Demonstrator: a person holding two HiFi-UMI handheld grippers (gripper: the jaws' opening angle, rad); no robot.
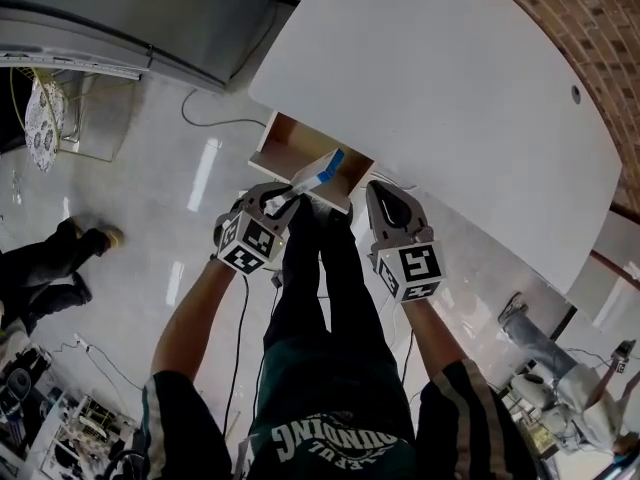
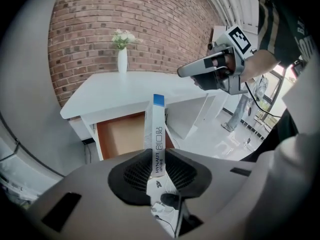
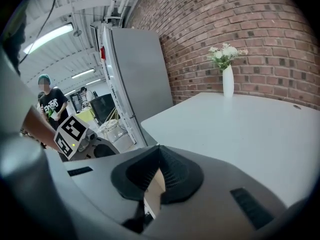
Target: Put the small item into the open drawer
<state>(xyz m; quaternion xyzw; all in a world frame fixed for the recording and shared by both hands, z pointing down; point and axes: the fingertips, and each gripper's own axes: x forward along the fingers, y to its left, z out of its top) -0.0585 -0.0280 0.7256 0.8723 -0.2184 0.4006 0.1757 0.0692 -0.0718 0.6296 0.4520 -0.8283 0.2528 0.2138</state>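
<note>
Env.: a brick wall (image 2: 150,29) is backing a white table (image 1: 450,98), which is standing on a glossy pale floor (image 1: 180,168).

Small item: a narrow white box (image 2: 156,134) w/ a blue end. The left gripper (image 2: 155,153) is clamping it. The lower end is sitting between the black ribbed pads (image 2: 135,171), and the blue end is projecting fwd and up. In the head view the box (image 1: 318,175) is slanting from the left gripper (image 1: 283,200) across the white front edge of the drawer (image 1: 300,143). It is hanging in the air. Whether the blue end is over the cavity can't be told.

The drawer is standing open under the table's near corner, its bare wooden inside (image 2: 122,136) showing.

The right gripper (image 1: 375,193) is hovering just right of the drawer front, near the left unit but apart from it. Its jaws are pressing together at the tips (image 3: 159,149) and gripping nothing. A tan-and-white sliver is showing in the gap behind them; ID not possible.

Further out:
- A white vase (image 3: 228,79) w/ pale flowers is standing at the table's far side, against the wall.
- A grey cabinet (image 3: 135,79) is standing left of the table.
- The operator's dark-trousered legs (image 1: 320,298) are showing between the two arms.
- A bystander (image 3: 50,101) in a dark tee is standing in the bkgd.
</note>
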